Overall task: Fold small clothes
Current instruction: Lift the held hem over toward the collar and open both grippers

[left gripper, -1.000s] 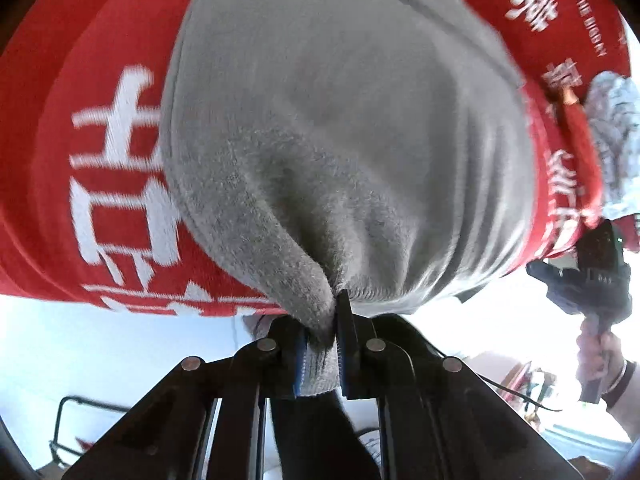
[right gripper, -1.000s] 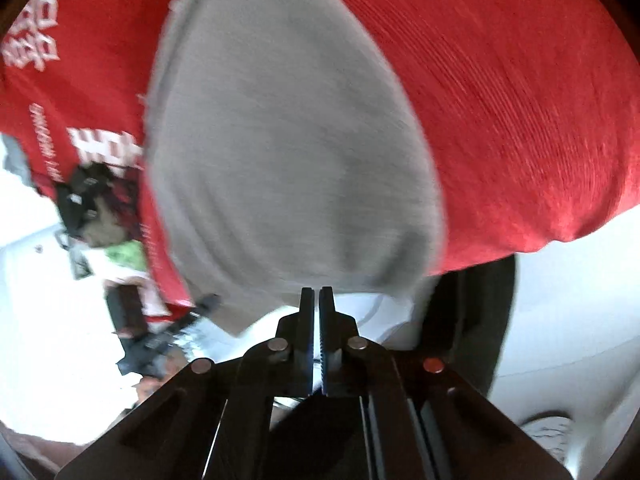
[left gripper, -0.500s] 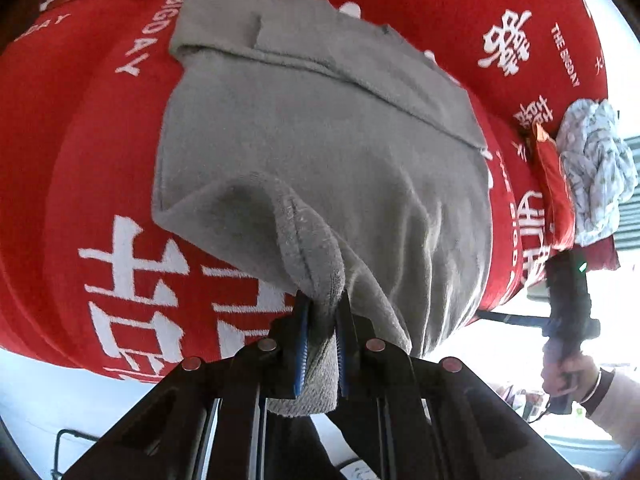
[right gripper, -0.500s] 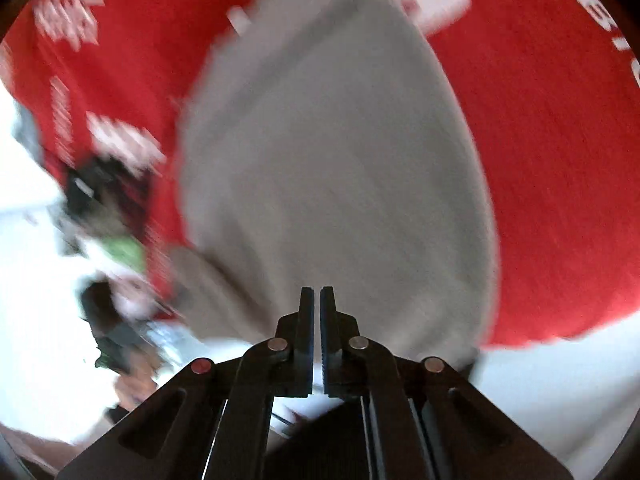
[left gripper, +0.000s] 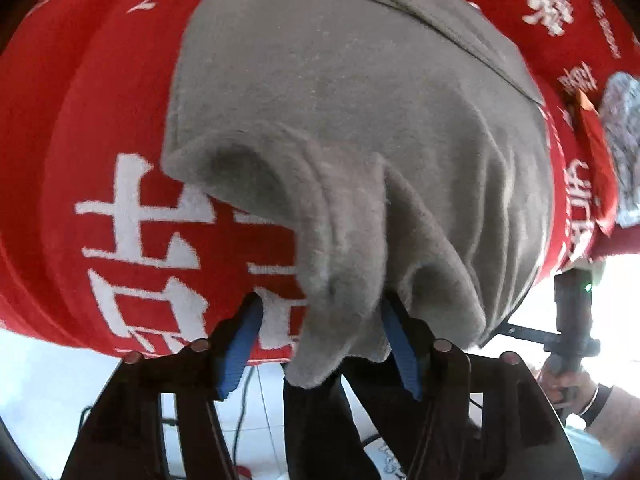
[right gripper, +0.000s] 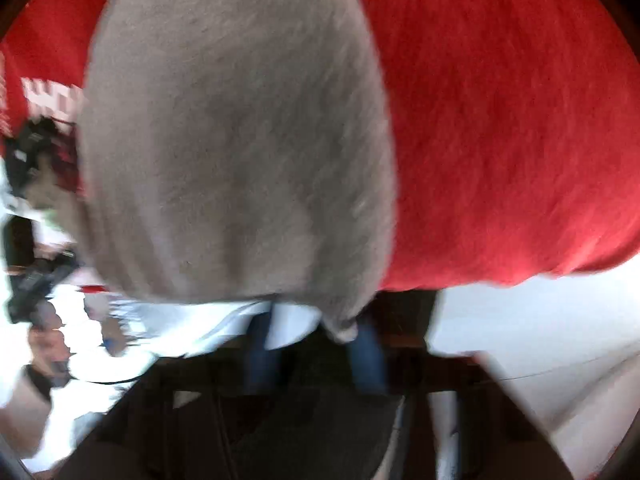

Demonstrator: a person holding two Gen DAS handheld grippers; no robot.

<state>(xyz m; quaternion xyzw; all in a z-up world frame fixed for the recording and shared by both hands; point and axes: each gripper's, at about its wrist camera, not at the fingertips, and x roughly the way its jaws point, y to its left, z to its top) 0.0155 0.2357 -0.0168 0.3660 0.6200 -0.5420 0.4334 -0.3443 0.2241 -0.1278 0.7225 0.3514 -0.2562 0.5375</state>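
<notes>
A grey fleece garment (left gripper: 340, 120) lies on a red cloth with white characters (left gripper: 100, 120). In the left wrist view its near corner is bunched up and hangs over the table edge between my left gripper's (left gripper: 320, 332) blue pads (left gripper: 240, 340), which stand apart and do not pinch it. In the blurred right wrist view the garment (right gripper: 240, 140) fills the middle, and its lower corner hangs between my right gripper's (right gripper: 312, 356) blue pads (right gripper: 368, 356), which also stand apart.
A pale patterned bundle of cloth (left gripper: 624, 140) and a small red item (left gripper: 596, 152) lie at the far right of the red cloth. The right hand-held gripper (left gripper: 572, 320) shows beyond the table edge. White floor lies below.
Both grippers were shut on corners of the grey garment and have opened. The garment has come down from hanging to lying on the red cloth.
</notes>
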